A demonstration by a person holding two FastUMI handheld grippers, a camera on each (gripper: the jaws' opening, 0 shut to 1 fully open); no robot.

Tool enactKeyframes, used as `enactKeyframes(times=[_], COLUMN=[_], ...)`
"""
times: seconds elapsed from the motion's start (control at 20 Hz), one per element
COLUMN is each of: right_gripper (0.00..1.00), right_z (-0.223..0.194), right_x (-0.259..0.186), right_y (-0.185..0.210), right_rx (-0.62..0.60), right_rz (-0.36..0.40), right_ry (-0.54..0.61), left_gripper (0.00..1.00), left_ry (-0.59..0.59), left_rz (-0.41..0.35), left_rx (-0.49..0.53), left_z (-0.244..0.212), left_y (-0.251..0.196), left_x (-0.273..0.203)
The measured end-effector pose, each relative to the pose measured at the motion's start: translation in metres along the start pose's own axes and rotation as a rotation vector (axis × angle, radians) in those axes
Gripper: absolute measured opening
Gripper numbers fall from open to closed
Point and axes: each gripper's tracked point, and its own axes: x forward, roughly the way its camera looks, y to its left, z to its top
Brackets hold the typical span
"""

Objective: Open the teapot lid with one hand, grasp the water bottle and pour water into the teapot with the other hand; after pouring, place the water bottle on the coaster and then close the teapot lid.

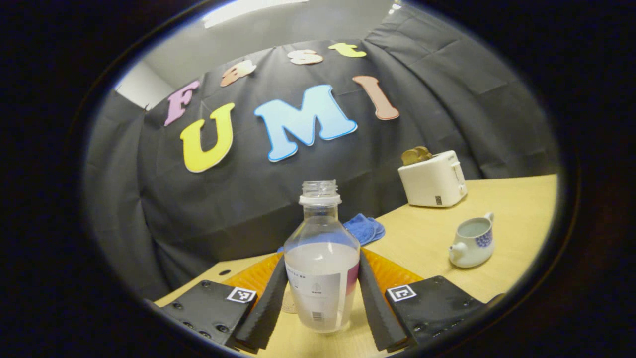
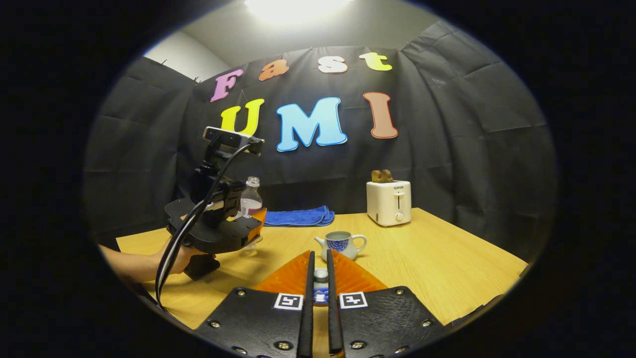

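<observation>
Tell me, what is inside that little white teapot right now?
The teapot stands open, its lid pinched in the right gripper. Inside shows a pale interior, possibly some water; the bottom is hidden by the rim.

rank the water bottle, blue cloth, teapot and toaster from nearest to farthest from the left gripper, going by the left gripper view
1. water bottle, right between the left gripper jaws.
2. teapot, lid off, ahead to the right on the table, and blue cloth, just behind the bottle: too close to call.
3. toaster, far right by the back wall.
</observation>
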Motion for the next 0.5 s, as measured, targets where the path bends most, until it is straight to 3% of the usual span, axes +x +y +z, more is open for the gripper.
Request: enactKeyframes(times=[0.25,0.5], right_gripper=[0.12,0.12], right_z=[-0.018,-0.027], right_x=[-0.021,-0.031], right_y=[-0.010,-0.013], right_rx=[0.015,0.030], right_rz=[-0.025,-0.026], right_ry=[0.025,0.043], left_gripper=[0.83,0.83], left_ry=[-0.033,-0.011], left_rz=[-0.043,-0.053], left_rx=[0.193,0.456], left_z=[0.013,0.009], left_y=[-0.028,-0.053], left_x=[-0.002,0.010])
